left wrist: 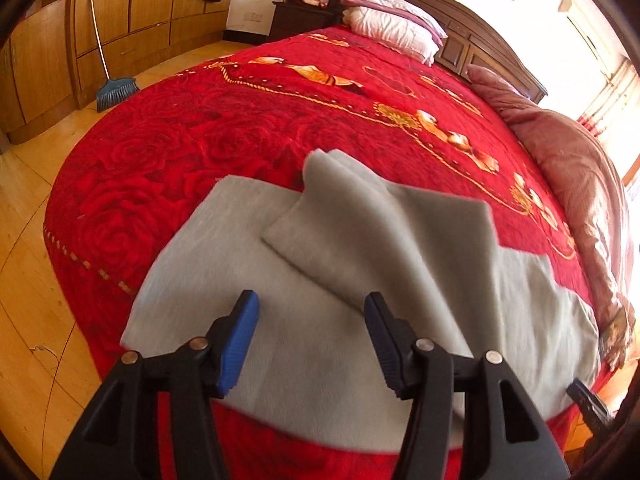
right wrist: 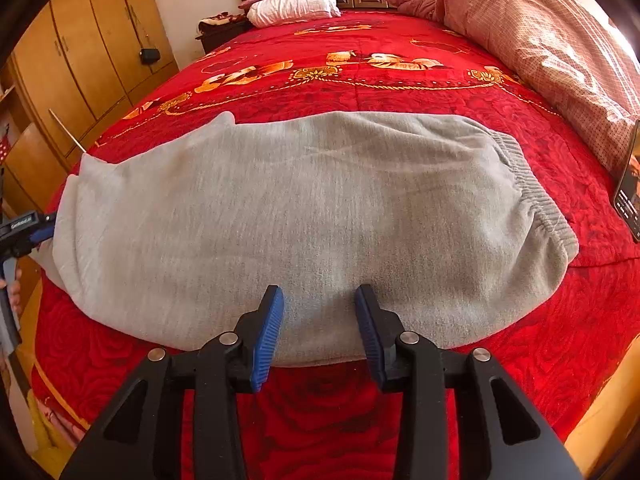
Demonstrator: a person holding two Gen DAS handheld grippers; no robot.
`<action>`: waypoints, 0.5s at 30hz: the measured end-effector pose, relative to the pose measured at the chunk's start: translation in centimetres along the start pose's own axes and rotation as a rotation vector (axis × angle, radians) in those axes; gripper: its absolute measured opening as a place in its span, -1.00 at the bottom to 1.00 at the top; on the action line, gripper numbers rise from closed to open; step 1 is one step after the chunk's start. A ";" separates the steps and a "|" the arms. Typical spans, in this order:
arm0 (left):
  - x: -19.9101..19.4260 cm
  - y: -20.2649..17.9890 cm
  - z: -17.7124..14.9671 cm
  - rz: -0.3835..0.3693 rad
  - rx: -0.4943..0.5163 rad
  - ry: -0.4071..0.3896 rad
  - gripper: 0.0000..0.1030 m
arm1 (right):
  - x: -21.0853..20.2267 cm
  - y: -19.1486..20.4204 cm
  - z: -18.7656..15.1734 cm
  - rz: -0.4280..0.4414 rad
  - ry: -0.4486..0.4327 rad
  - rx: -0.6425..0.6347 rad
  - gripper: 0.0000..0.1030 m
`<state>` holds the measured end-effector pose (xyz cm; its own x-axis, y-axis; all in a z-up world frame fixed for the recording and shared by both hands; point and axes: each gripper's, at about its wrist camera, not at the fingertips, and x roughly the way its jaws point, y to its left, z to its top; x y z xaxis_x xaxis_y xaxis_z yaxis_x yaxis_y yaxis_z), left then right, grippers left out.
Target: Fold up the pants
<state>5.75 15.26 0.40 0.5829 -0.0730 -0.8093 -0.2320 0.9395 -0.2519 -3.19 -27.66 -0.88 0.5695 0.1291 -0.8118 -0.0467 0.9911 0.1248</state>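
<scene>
Grey sweatpants [right wrist: 304,208] lie across the near end of a red bed. Their ribbed waistband [right wrist: 532,192] is at the right in the right wrist view. In the left wrist view the pants [left wrist: 304,320] have a leg end folded back over them, part of it lifted and blurred [left wrist: 360,216]. My left gripper [left wrist: 312,328] is open and empty just above the cloth. My right gripper [right wrist: 319,320] is open and empty over the pants' near edge. The left gripper also shows at the left edge of the right wrist view [right wrist: 28,232].
The red rose bedspread [right wrist: 360,72] covers the bed. White pillows [right wrist: 296,0] lie at the headboard and a pink quilt [right wrist: 552,52] along the right side. A phone [right wrist: 630,196] stands at the right. A broom [left wrist: 114,90] leans on the wardrobe.
</scene>
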 end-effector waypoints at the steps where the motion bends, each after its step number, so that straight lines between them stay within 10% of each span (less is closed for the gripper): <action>1: 0.3 0.0 0.3 0.003 0.000 -0.003 0.13 | 0.0 0.0 -0.1 0.002 -0.006 0.006 -0.24; 15: 2.8 -1.2 1.6 0.040 0.047 -0.065 -0.02 | 0.3 0.7 -0.1 -0.029 -0.020 -0.008 -0.19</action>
<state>8.92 14.49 -0.71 0.6232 -0.0147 -0.7819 -0.2205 0.9560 -0.1937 -3.14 -26.95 -1.10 0.5870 0.0992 -0.8035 -0.0363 0.9947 0.0963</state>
